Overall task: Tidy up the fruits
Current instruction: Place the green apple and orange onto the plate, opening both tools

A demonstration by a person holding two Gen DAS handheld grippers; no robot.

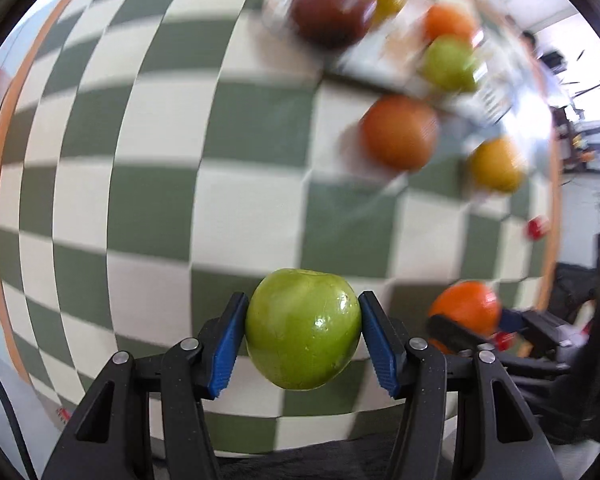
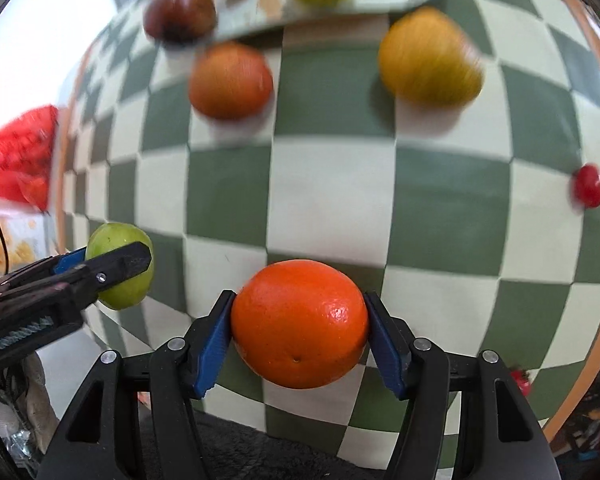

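1. left claw (image 1: 303, 334) clamped on a green apple (image 1: 303, 330), blue pads (image 1: 228, 344) pressing both sides, held above the checkered surface (image 1: 140, 184).
2. right claw (image 2: 299, 334) clamped on an orange (image 2: 299, 324), likewise held between blue pads above the green/white checks.
3. ahead on the surface: a red-orange fruit (image 2: 231, 80) & a yellow fruit (image 2: 430, 56), apart from each other; a tray (image 2: 340, 4) beyond holds a dark red apple (image 2: 180, 12), yellow & green fruit.
4. tray print too blurred to read.
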